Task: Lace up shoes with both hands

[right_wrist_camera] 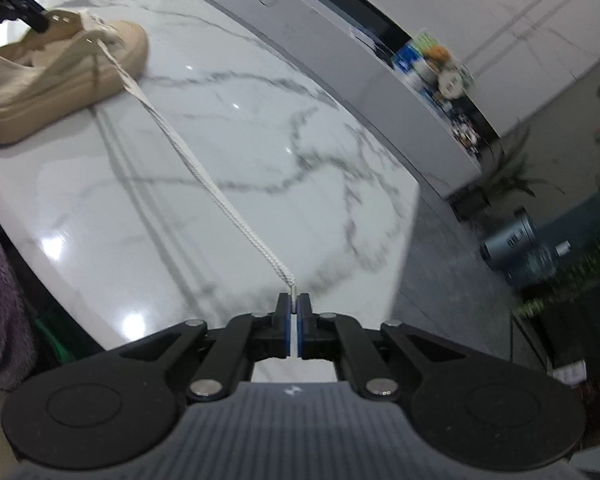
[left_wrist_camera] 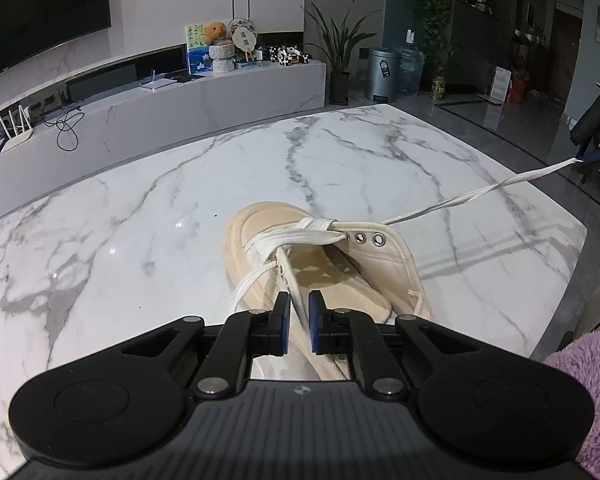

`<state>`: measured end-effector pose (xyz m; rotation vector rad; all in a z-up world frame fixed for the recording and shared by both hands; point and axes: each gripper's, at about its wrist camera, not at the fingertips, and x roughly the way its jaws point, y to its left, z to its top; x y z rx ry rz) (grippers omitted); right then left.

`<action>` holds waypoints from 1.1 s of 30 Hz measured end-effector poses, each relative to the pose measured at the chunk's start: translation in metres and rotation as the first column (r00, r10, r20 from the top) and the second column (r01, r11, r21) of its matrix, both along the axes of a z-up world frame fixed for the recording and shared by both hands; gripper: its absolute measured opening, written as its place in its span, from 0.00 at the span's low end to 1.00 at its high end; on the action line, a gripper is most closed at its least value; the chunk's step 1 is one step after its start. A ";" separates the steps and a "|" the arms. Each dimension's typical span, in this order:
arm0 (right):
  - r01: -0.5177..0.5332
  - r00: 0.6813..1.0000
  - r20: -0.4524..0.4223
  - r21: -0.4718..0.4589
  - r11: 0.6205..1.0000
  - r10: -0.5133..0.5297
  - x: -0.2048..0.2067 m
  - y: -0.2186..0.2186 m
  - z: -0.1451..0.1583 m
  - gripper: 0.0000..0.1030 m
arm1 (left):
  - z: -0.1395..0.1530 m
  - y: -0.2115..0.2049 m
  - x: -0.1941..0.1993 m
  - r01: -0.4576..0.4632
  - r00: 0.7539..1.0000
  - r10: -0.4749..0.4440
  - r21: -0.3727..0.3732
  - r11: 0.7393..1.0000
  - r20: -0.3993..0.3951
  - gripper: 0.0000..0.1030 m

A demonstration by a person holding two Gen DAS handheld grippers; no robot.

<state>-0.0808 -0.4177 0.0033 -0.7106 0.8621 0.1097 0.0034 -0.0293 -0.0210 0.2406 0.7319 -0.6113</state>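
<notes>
A beige platform shoe (left_wrist_camera: 260, 232) lies on the white marble table (left_wrist_camera: 140, 220), toe pointing away from me. My left gripper (left_wrist_camera: 299, 312) is shut on the edge of the shoe's left eyelet flap. A flat white lace (left_wrist_camera: 480, 192) leaves a right-side eyelet and stretches taut to the right, where my right gripper (left_wrist_camera: 583, 159) holds its end. In the right wrist view the lace (right_wrist_camera: 220, 196) runs from the shoe (right_wrist_camera: 60, 80) straight into my right gripper (right_wrist_camera: 297, 304), which is shut on its tip. The left gripper (right_wrist_camera: 40, 22) shows at the top left, at the shoe's flap.
A long marble TV console (left_wrist_camera: 220, 92) with ornaments stands beyond the table. Further right are a potted plant (left_wrist_camera: 340, 52), a grey bin (left_wrist_camera: 382, 74) and a water bottle (left_wrist_camera: 410, 68). A purple fluffy sleeve (left_wrist_camera: 580, 360) is at the near right. The table's right edge (right_wrist_camera: 404, 216) drops to dark floor.
</notes>
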 end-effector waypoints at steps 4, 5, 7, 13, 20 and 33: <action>0.068 0.998 0.005 -0.006 0.998 -0.068 -0.004 -0.012 0.004 0.03 | 0.000 0.000 0.000 0.000 1.000 0.000 -0.011 1.000 -0.004 0.07; 0.075 0.997 0.004 -0.015 0.997 -0.075 -0.004 -0.012 0.005 0.03 | -0.001 0.000 0.000 0.001 1.000 -0.001 -0.013 1.000 -0.005 0.07; 0.088 0.996 -0.001 -0.034 0.996 -0.088 -0.005 -0.014 0.005 0.03 | -0.001 0.000 0.000 0.000 1.000 -0.001 -0.019 1.000 -0.007 0.07; 0.079 0.996 0.033 0.034 0.996 -0.080 -0.003 -0.002 0.021 0.03 | 0.000 0.000 -0.001 -0.007 1.000 0.007 -0.037 0.999 -0.010 0.07; -0.137 0.990 0.044 0.147 0.980 0.132 0.019 0.062 0.041 0.03 | 0.004 -0.005 -0.002 -0.017 1.000 0.018 -0.048 0.999 0.009 0.09; -0.526 0.847 -0.017 0.125 0.841 0.532 0.076 0.196 0.017 0.03 | -0.001 0.004 0.004 -0.069 0.997 0.065 -0.123 0.990 -0.035 0.09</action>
